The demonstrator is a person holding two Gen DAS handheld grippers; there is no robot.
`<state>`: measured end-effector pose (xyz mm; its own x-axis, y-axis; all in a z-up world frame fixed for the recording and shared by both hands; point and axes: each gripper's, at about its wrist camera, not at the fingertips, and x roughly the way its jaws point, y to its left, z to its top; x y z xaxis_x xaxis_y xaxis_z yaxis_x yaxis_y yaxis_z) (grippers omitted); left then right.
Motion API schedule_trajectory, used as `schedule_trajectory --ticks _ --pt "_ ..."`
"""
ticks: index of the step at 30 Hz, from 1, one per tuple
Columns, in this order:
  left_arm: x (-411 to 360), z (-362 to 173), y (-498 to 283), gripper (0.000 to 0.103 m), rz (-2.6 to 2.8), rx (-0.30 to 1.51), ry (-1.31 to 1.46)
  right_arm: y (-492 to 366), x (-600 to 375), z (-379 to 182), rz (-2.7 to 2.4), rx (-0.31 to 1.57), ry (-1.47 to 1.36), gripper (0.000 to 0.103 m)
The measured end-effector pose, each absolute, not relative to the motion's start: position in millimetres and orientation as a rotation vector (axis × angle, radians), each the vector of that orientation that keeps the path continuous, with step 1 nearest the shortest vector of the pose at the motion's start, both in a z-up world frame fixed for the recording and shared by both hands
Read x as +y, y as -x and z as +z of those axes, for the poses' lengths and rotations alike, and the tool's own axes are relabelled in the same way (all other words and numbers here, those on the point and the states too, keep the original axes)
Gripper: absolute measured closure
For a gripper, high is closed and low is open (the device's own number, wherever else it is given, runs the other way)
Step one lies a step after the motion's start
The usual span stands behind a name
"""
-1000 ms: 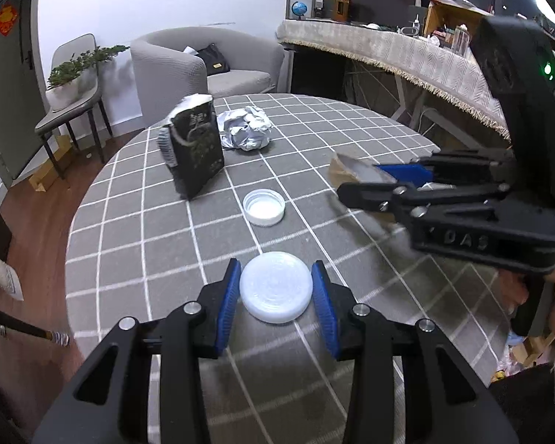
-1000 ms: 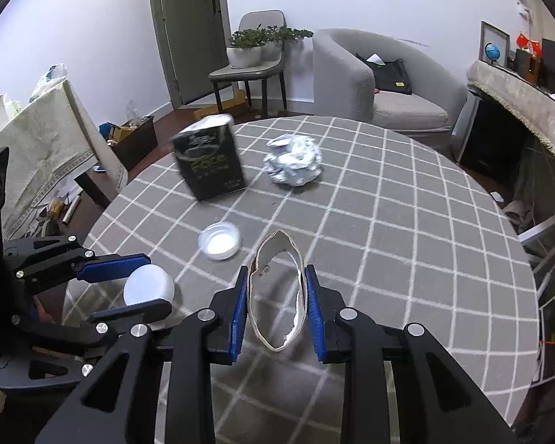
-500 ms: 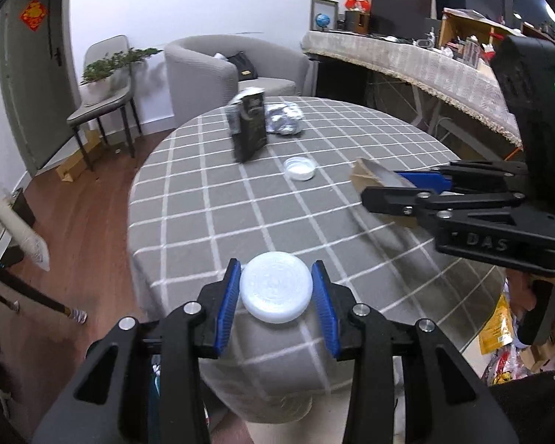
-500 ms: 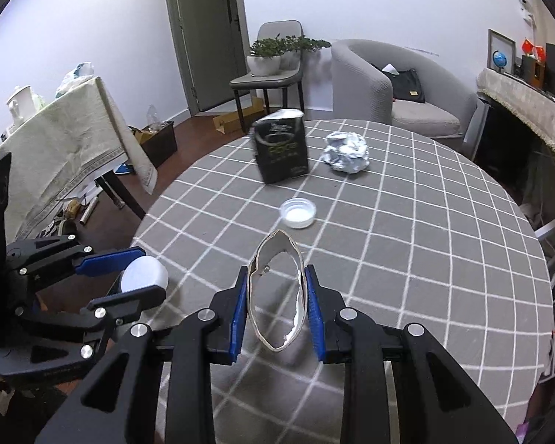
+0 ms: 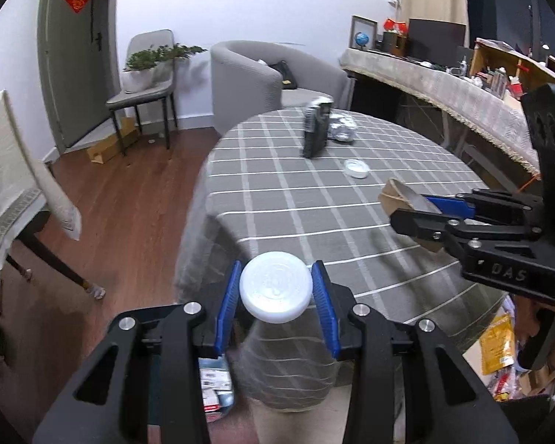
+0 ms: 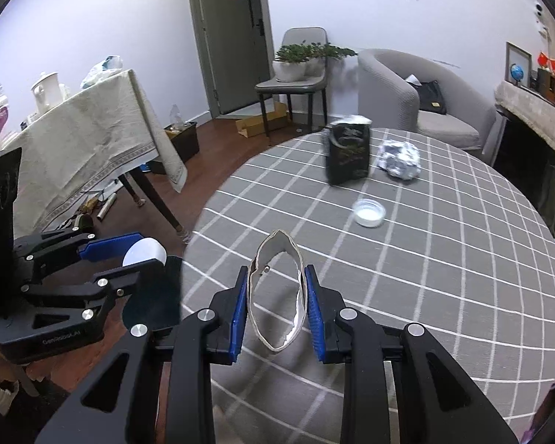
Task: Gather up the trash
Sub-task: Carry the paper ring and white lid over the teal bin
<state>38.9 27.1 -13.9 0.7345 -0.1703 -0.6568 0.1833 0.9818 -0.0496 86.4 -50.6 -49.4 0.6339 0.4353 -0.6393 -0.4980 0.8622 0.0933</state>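
My left gripper (image 5: 275,292) is shut on a white round plastic lid (image 5: 275,291) and holds it in the air off the near-left edge of the round table (image 5: 314,222). It also shows in the right wrist view (image 6: 129,255). My right gripper (image 6: 276,303) is shut on a squashed torn paper cup (image 6: 276,292) above the table's near side; it shows in the left wrist view (image 5: 418,211). On the table stand a black snack bag (image 6: 347,155), a crumpled foil ball (image 6: 399,159) and a small white cap (image 6: 369,213).
A dark bin (image 6: 155,296) is on the floor below the left gripper. A cloth-covered side table (image 6: 85,140) stands left. A chair with a plant (image 6: 299,74) and a grey armchair (image 6: 407,92) are behind the table. A long counter (image 5: 444,85) runs on the right.
Both grippers have pulled back and risen from the table, each still holding its item. The left one has gone past the table's edge, over the floor.
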Motion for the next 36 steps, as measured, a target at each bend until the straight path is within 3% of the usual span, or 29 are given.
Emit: schedule_trajectory --ticks 12,29,32,36 --pt "98 -43 -38 0.061 -0.067 0.789 0.014 -84 13 -47 0.627 0.698 0.115 0.074" --pt "162 -130 -46 0.061 -0.034 1.170 0.093 -90 98 -71 0.718 0.754 0.150 0.074" --pt "168 -135 -43 0.050 -0.039 1.189 0.087 -93 110 -78 0.728 0.771 0.157 0.074" --pt "176 -135 -40 0.049 -0.037 1.191 0.077 -95 122 -86 0.734 0.788 0.167 0.074"
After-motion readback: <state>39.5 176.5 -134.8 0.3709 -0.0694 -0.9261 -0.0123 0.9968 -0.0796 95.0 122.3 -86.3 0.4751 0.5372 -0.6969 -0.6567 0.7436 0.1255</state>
